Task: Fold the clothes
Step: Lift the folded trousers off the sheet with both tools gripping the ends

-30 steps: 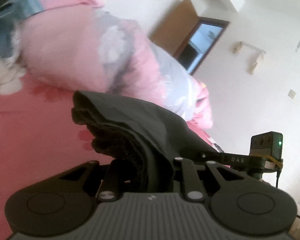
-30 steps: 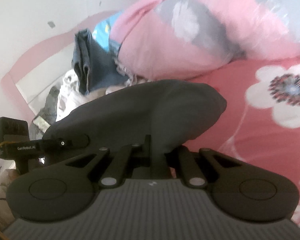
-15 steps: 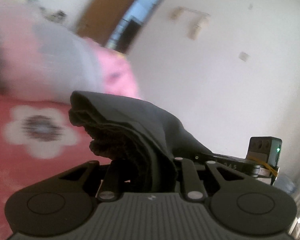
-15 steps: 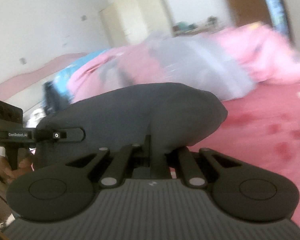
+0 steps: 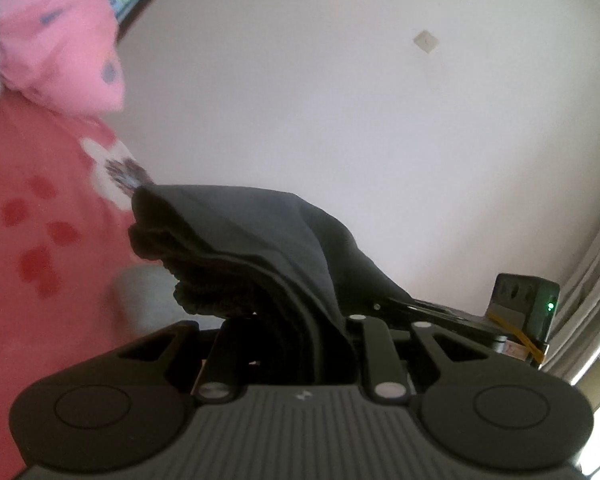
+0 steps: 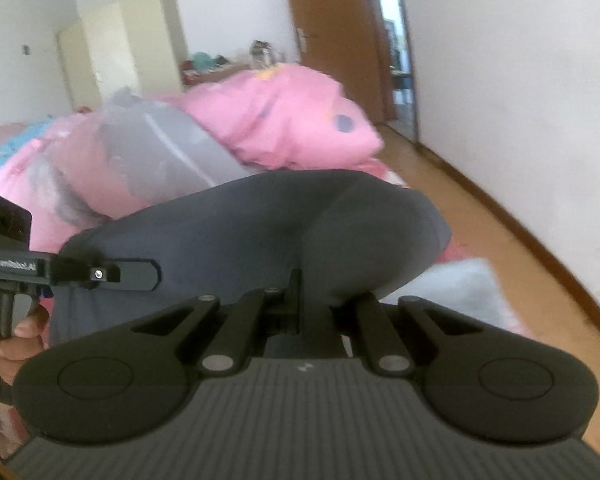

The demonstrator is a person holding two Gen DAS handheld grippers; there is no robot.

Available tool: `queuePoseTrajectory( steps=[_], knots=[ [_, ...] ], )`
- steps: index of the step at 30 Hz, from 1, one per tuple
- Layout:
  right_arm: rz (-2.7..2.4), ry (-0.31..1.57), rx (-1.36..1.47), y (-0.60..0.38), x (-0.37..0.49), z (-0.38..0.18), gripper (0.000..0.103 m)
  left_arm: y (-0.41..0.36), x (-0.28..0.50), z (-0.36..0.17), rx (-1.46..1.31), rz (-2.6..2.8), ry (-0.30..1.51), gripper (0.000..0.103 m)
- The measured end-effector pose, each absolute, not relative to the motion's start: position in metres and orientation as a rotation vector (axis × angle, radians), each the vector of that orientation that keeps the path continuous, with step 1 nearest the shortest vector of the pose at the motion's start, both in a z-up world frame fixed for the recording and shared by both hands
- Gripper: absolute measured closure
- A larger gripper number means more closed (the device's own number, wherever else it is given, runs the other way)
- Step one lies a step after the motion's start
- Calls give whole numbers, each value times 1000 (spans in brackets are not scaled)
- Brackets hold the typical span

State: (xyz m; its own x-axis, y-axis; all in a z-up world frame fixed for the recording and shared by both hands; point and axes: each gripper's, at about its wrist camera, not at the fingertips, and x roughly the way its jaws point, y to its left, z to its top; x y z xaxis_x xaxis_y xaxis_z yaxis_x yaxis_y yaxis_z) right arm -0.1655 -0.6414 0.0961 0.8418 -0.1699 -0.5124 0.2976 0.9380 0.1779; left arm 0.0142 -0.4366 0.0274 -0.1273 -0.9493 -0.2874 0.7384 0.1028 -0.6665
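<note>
Now, left tongs: my left gripper (image 5: 284, 320) is clamping a thick bunch of the dark garment (image 5: 260, 232).
Right tongs: my right gripper (image 6: 296, 300) is pinching its smooth fold (image 6: 260, 224).
Garment: it is hanging between both, above the red floral bed (image 5: 28, 184).

A dark grey garment (image 5: 260, 240) hangs in the air, bunched and folded over on itself in several layers. From the left wrist view its stacked edges show: smooth cloth on top, a rougher, ribbed-looking band (image 5: 216, 288) tucked beneath, the whole bundle jutting forward and sagging at its tip. From the right wrist view the same dark grey garment (image 6: 260, 232) reads as one smooth, rounded hump of fabric, stretched sideways across the frame and drooping at its right end, held up clear of the bed.
</note>
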Motion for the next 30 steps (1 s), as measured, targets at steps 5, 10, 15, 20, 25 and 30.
queuePoseTrajectory(
  steps=[5,10,15,20,25,30],
  knots=[
    [-278,566,232,-694,-148,79,100,-486,33,-1,-324,-1505,893,84],
    [-261,647,226,-740,-118,46,100,-520,49,-43,-316,-1471,980,84],
    [-235,712,237,-758,-96,11,99,-534,72,-69,-317,-1441,1026,83],
    [-263,715,291,-767,-101,-1,87,-539,88,-74,-346,-1453,1073,72],
    [-306,652,471,-783,-133,-1,63,-534,87,-71,-337,-1469,1101,63],
    [-298,587,662,-790,-177,-5,59,-530,85,-71,-305,-1464,1111,57]
  ],
)
